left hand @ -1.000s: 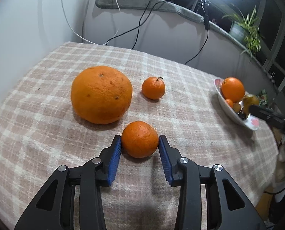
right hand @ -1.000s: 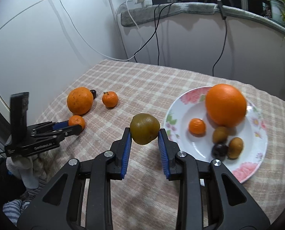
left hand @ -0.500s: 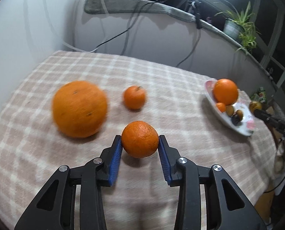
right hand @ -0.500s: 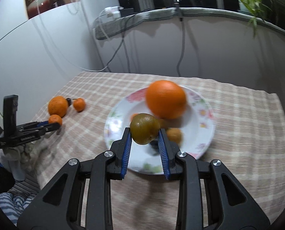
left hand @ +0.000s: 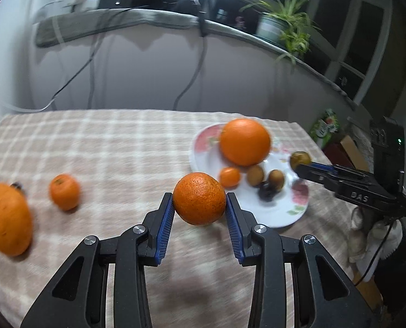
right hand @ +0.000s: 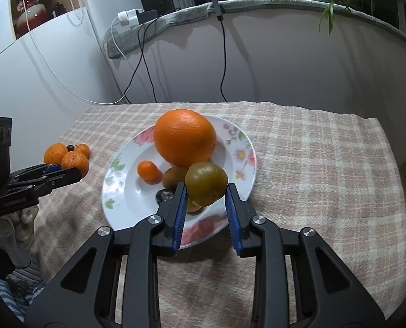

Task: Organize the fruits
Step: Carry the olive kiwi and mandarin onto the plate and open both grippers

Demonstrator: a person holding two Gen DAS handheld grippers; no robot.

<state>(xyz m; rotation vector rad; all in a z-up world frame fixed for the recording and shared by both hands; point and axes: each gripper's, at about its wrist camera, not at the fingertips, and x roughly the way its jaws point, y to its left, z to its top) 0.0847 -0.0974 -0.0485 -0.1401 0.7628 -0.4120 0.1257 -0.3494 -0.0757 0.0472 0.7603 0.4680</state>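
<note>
Fruit is getting sorted onto the plate (right hand: 246, 161): the right gripper (right hand: 206, 207) is squeezing a green fruit (right hand: 206, 183) above it, the left gripper (left hand: 199, 220) is pinching an orange (left hand: 199, 198) nearby, and each needs lowering into a free spot.

table (right hand: 312, 164): checked cloth | on it: floral plate (right hand: 246, 147), two oranges (left hand: 7, 218)
</note>
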